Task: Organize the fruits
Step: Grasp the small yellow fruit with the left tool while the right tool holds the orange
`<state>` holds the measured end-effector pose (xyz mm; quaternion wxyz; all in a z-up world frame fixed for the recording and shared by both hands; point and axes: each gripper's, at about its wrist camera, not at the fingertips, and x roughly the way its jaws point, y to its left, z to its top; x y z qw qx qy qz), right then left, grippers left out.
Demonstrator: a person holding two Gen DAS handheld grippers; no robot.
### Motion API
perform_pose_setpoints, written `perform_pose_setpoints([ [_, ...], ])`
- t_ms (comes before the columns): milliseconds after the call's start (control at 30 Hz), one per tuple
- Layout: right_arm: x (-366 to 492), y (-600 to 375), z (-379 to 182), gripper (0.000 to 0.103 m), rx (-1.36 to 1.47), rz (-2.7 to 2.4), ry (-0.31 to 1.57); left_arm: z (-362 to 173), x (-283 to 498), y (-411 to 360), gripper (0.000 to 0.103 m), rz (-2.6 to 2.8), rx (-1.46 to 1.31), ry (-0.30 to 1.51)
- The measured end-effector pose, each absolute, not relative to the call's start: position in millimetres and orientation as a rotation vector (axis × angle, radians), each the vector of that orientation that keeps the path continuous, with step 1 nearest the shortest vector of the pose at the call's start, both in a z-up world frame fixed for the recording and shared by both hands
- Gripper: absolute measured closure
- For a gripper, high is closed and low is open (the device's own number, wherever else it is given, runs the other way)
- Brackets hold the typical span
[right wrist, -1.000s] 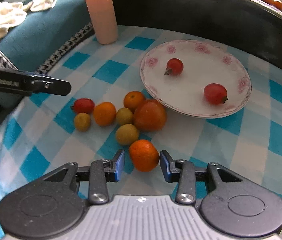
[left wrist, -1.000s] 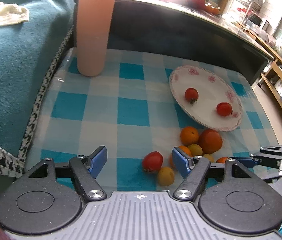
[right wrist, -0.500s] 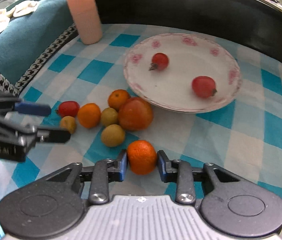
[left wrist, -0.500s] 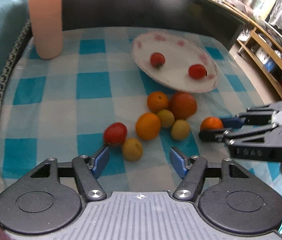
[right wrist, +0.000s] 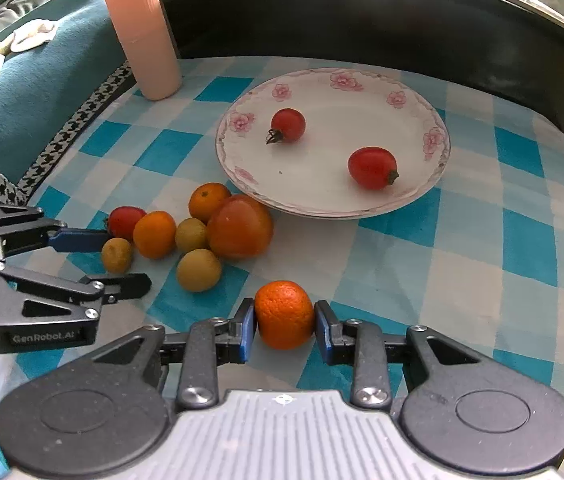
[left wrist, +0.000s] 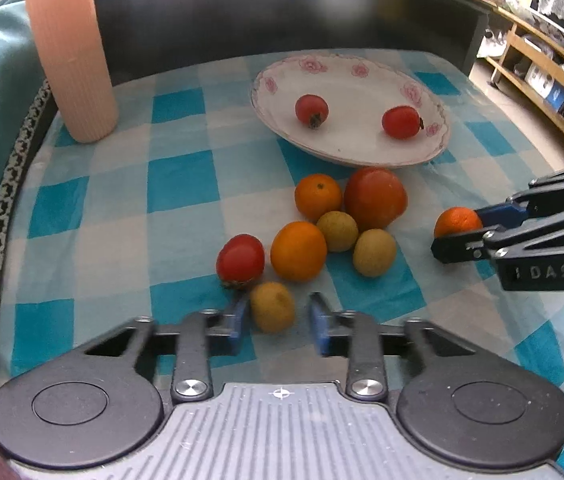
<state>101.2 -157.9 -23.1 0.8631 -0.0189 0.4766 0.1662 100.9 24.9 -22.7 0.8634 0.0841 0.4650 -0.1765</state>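
Note:
My right gripper [right wrist: 285,326] is shut on a small orange [right wrist: 284,313], which also shows in the left wrist view [left wrist: 457,222]. My left gripper [left wrist: 278,318] is open around a small yellow-brown fruit [left wrist: 272,306] on the checked cloth, its pads a little apart from it. A cluster lies beyond: a red tomato [left wrist: 240,259], two oranges [left wrist: 298,251] [left wrist: 317,197], a large tomato [left wrist: 375,198] and two more yellow-brown fruits [left wrist: 374,252]. A white flowered plate [right wrist: 409,92] holds two small tomatoes [right wrist: 288,125] [right wrist: 372,167].
A tall ribbed pink cup [left wrist: 69,52] stands at the back left of the blue checked cloth [left wrist: 182,176]. A dark raised wall [right wrist: 361,20] runs behind the plate. A teal cushion [right wrist: 34,88] lies left; shelves [left wrist: 541,64] stand right.
My left gripper moved forward and narrowed around the yellow-brown fruit. My right gripper closed on the small orange and holds it.

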Motion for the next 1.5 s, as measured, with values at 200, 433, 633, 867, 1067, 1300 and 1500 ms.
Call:
perform_pose_setpoints([
  [200, 100.9, -156.6, -22.5, 0.058, -0.053, 0.343, 0.999, -22.6, 98.3, 21.2, 0.071, -0.381, 0.178, 0.983],
  [433, 96.7, -152.6, -21.4, 0.058, -0.072, 0.355, 0.997, -18.3, 87.5, 16.4, 0.071, -0.419, 0.184, 0.989],
  [633, 80.1, -151.0, -19.2, 0.058, -0.094, 0.357, 0.998, -22.0, 71.5, 10.6, 0.071, -0.442, 0.205, 1.008],
  [867, 63.0, -149.3, -24.3, 0.058, -0.112, 0.358, 1.003, -25.4, 68.5, 6.7, 0.066, -0.446, 0.220, 1.004],
  [1067, 63.1, -147.7, -26.2, 0.058, -0.122, 0.360, 1.010, -27.5, 61.8, 1.9, 0.054, -0.452, 0.248, 0.985],
  [1300, 58.9, -152.1, -26.1, 0.058, -0.095, 0.349, 1.007, -29.4, 55.4, -2.7, 0.051, -0.414, 0.240, 0.972],
  [1500, 56.5, -154.5, -24.6, 0.059, -0.069, 0.325, 1.027, -26.5, 57.6, 0.4, 0.072, -0.331, 0.192, 0.983],
])
